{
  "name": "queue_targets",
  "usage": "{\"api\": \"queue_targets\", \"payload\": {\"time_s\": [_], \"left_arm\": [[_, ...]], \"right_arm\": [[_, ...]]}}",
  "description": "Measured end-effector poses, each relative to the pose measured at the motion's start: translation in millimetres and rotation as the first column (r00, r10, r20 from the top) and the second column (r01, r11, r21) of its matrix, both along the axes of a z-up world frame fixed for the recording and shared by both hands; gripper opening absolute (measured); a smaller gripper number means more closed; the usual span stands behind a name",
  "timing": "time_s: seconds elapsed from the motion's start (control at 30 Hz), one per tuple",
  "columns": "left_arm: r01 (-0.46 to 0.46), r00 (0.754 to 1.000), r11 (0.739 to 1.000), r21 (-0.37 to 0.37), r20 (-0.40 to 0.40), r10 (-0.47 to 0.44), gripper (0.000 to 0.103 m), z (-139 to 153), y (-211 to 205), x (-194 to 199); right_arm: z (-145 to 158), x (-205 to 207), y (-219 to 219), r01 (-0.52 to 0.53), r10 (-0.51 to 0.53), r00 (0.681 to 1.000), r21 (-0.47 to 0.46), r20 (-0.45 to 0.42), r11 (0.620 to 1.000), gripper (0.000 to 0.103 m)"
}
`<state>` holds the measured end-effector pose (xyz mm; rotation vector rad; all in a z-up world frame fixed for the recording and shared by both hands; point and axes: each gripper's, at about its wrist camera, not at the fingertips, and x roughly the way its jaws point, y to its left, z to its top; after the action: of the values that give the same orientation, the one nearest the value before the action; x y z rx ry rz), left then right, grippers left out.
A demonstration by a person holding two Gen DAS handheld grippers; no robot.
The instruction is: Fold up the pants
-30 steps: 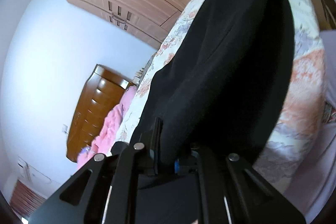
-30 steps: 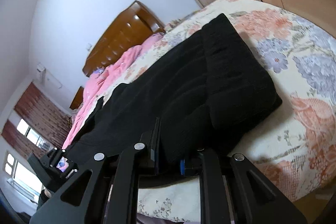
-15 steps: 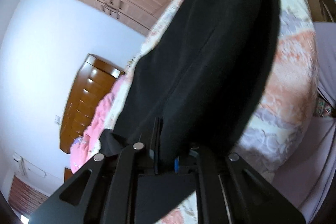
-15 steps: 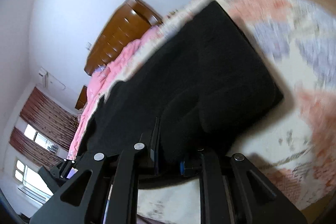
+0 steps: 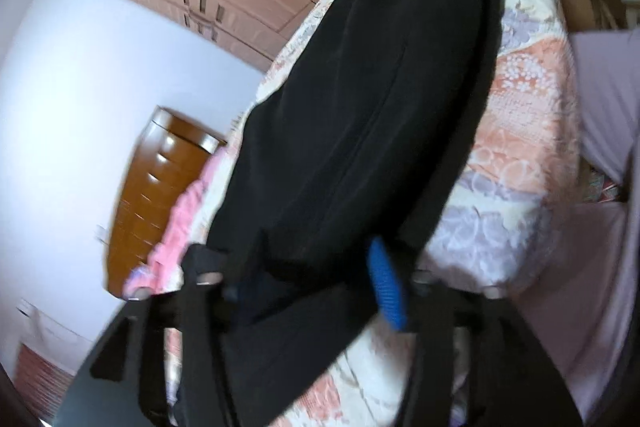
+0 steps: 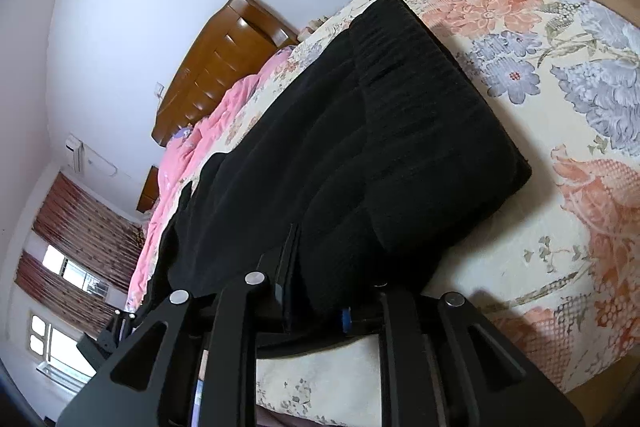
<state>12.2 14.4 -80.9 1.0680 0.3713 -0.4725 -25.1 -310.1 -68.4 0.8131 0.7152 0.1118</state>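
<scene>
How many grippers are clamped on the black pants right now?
1. The right gripper is shut on the black pants at their near edge. The left gripper has just opened, pants still between its fingers.

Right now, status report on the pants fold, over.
Left hand-held gripper just opened, fabric loose between jaws. Right hand-held gripper shut on black fabric pants. Pants lying on floral bedspread; nothing obstructing.

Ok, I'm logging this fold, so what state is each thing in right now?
black pants: lying on the bed, part folded over.
left claw: jaws just opened, pants between them, unpressed.
right claw: shut on the pants' edge.
floral bedspread: spread flat.
pink quilt: bunched by the headboard.
</scene>
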Motion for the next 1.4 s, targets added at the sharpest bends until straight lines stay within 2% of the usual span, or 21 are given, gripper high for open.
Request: {"api": "queue_targets", "payload": {"time_s": [0.07, 0.13, 0.23, 0.37, 0.4, 0.47, 0.53, 0.57, 0.63, 0.77, 0.9, 0.93, 1.0, 1.03, 1.07, 1.1, 1.13, 1.17, 1.23, 1.3, 1.4], "left_arm": [[-0.010, 1.000, 0.999, -0.033, -0.030, 0.009, 0.076, 8, 9, -3], [-0.024, 0.997, 0.996, -0.084, -0.072, 0.018, 0.076, 18, 19, -5], [-0.054, 0.997, 0.984, -0.170, -0.069, 0.043, 0.076, 35, 26, -2], [-0.033, 0.998, 0.994, -0.101, -0.059, 0.027, 0.076, 31, 22, 18], [-0.053, 0.996, 0.991, -0.119, -0.081, 0.043, 0.076, 35, 24, 24], [-0.127, 0.979, 0.956, -0.264, -0.190, 0.077, 0.077, 51, 35, 42], [-0.224, 0.951, 0.879, -0.421, -0.290, 0.104, 0.090, 72, 52, 61], [-0.308, 0.931, 0.817, -0.487, -0.333, 0.153, 0.101, 82, 62, 75], [-0.414, 0.897, 0.753, -0.512, -0.373, 0.240, 0.101, 94, 65, 98], [-0.530, 0.833, 0.735, -0.422, -0.421, 0.359, 0.101, 100, 44, 153], [-0.691, 0.697, 0.682, -0.239, -0.470, 0.541, 0.101, 74, 37, 215], [-0.737, 0.646, 0.654, -0.173, -0.468, 0.603, 0.101, 63, 37, 231], [-0.775, 0.589, 0.624, -0.101, -0.475, 0.654, 0.093, 52, 42, 244], [-0.782, 0.572, 0.619, -0.076, -0.483, 0.663, 0.088, 47, 44, 247], [-0.789, 0.557, 0.612, -0.055, -0.485, 0.674, 0.071, 42, 46, 249], [-0.794, 0.550, 0.605, -0.066, -0.502, 0.667, 0.042, 40, 50, 247], [-0.802, 0.542, 0.591, -0.085, -0.519, 0.661, 0.021, 42, 54, 243], [-0.813, 0.537, 0.572, -0.108, -0.517, 0.667, 0.009, 46, 60, 238], [-0.810, 0.565, 0.551, -0.200, -0.516, 0.644, 0.008, 59, 70, 222], [-0.803, 0.591, 0.512, -0.304, -0.514, 0.622, 0.008, 75, 90, 196], [-0.790, 0.614, 0.446, -0.421, -0.534, 0.582, 0.008, 95, 123, 151]], "right_arm": [[3, -4, -1, -0.002, 0.003, 1.000, 0.003, -0.014, 1.000, 0.020], [8, -12, -3, 0.000, 0.000, 1.000, -0.015, -0.023, 1.000, 0.023], [13, -25, -4, 0.002, -0.003, 1.000, -0.057, -0.023, 0.998, 0.030], [25, -32, -3, 0.014, -0.014, 1.000, -0.062, -0.003, 0.998, 0.030], [29, -34, -2, 0.020, -0.020, 1.000, -0.088, 0.002, 0.996, 0.030], [37, -37, 4, 0.033, -0.030, 0.999, -0.135, 0.020, 0.990, 0.030], [43, -36, 14, 0.036, -0.030, 0.999, -0.175, 0.038, 0.984, 0.031], [45, -35, 21, 0.028, -0.018, 0.999, -0.200, 0.049, 0.979, 0.031], [45, -33, 33, 0.009, 0.006, 0.998, -0.229, 0.064, 0.973, 0.031], [55, -30, 51, -0.054, 0.086, 0.992, -0.310, 0.089, 0.949, 0.037], [59, -23, 66, -0.080, 0.123, 0.988, -0.365, 0.096, 0.927, 0.047], [59, -21, 68, -0.087, 0.131, 0.987, -0.364, 0.097, 0.927, 0.049], [60, -13, 76, -0.109, 0.156, 0.983, -0.375, 0.097, 0.921, 0.051], [60, -9, 81, -0.119, 0.169, 0.981, -0.389, 0.097, 0.913, 0.052], [62, -5, 86, -0.125, 0.180, 0.979, -0.412, 0.098, 0.903, 0.052], [67, 0, 95, -0.123, 0.192, 0.975, -0.456, 0.108, 0.881, 0.052], [70, 1, 101, -0.121, 0.200, 0.973, -0.479, 0.117, 0.870, 0.052], [74, 4, 106, -0.119, 0.210, 0.969, -0.501, 0.128, 0.857, 0.052], [78, 8, 118, -0.123, 0.232, 0.962, -0.528, 0.146, 0.840, 0.059], [75, 9, 120, -0.153, 0.263, 0.955, -0.531, 0.137, 0.833, 0.068], [64, 5, 112, -0.148, 0.239, 0.966, -0.553, 0.096, 0.820, 0.068]]}}
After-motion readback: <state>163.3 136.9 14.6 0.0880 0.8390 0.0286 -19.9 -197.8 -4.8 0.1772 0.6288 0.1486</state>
